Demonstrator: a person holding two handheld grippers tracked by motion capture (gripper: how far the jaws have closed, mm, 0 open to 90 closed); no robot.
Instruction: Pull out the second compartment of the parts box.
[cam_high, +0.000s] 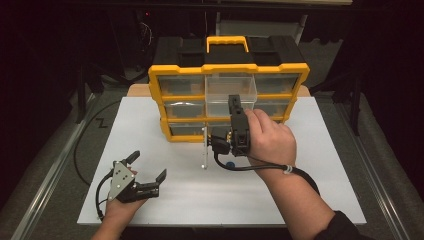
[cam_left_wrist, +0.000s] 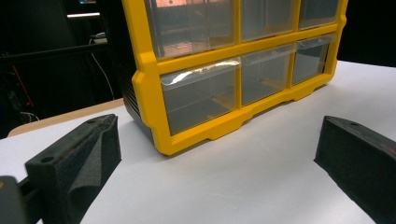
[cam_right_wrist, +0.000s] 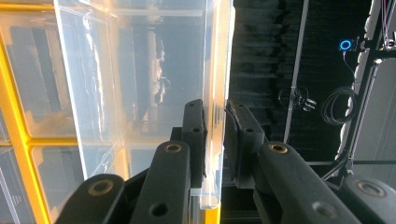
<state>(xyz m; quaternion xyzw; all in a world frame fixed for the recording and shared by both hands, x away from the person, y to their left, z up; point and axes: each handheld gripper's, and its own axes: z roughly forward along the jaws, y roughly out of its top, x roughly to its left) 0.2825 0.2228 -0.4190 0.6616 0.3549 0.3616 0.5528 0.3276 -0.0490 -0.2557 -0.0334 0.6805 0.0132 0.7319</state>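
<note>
Right gripper (cam_high: 234, 102) is pinching the front wall of a clear plastic drawer (cam_high: 231, 93), pulled out of the yellow-framed organizer (cam_high: 228, 69) standing at the table's (cam_high: 300, 190) far edge. Drawer contents are hard to make out. Left gripper (cam_high: 148, 165) is resting spread wide near the front-left corner, holding nothing.

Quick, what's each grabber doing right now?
Left gripper: open, holding nothing, resting on the white table.
Right gripper: shut on the clear drawer, pulled out of the yellow organizer.
</note>
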